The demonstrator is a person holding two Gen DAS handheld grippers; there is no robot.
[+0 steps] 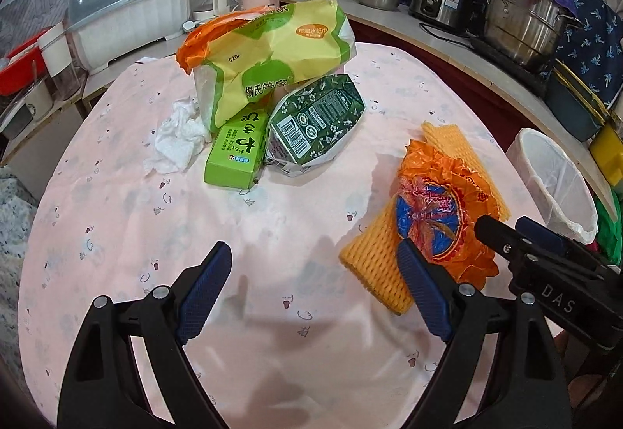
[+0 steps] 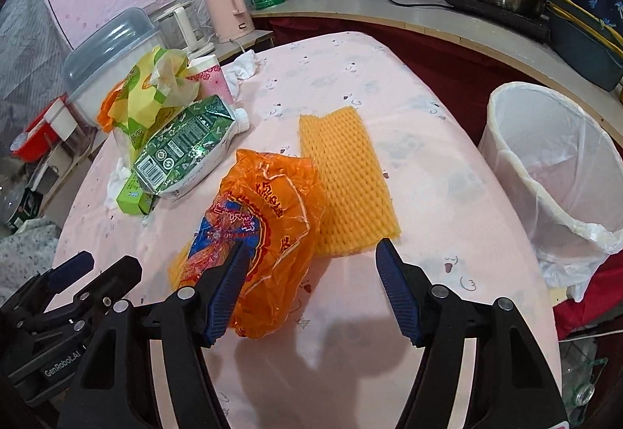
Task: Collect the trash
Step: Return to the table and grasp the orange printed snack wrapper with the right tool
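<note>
Trash lies on a pink tablecloth point(image 1: 117, 195): an orange plastic wrapper point(image 2: 268, 230) point(image 1: 440, 203) on yellow foam netting point(image 2: 342, 179) point(image 1: 373, 257), a dark green carton point(image 1: 315, 125) point(image 2: 183, 148), a light green box point(image 1: 237, 148), a crumpled white tissue point(image 1: 175, 140) and a yellow-green tissue bag point(image 1: 264, 59). My left gripper point(image 1: 315, 277) is open and empty above bare cloth. My right gripper point(image 2: 311, 273) is open over the near end of the wrapper and netting; it also shows in the left wrist view point(image 1: 521, 238).
A white lined bin point(image 2: 553, 164) point(image 1: 553, 179) stands just past the table's right edge. Behind the table a counter point(image 2: 389, 12) holds pots, a rice cooker, a pink kettle and jars. A covered dish rack point(image 1: 124, 16) stands at the back left.
</note>
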